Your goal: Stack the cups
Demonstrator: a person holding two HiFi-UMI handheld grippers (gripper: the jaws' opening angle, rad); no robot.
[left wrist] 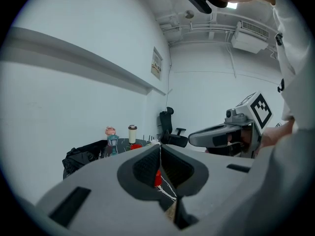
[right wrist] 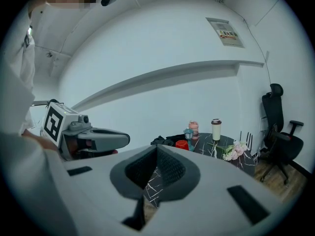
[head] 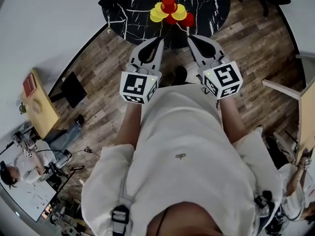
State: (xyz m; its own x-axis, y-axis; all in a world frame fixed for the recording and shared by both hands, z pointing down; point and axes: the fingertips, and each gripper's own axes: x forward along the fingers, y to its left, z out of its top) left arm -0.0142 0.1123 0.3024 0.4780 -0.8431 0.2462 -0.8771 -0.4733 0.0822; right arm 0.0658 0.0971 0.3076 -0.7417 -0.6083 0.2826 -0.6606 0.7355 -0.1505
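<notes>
Jaws of the left gripper together on nothing, right gripper likewise closed and empty, red and yellow cups clustered on the black bench just ahead (yellow ones in head view only), white tumbler only in gripper views

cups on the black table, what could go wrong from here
1. The left gripper and right gripper are both shut and empty; reaching in like that would likely shove the cups rather than grip one.
2. The cups sit bunched near the table edge closest to the person, with a red cup apparently on top, so a nudge could topple it or knock cups off.
</notes>
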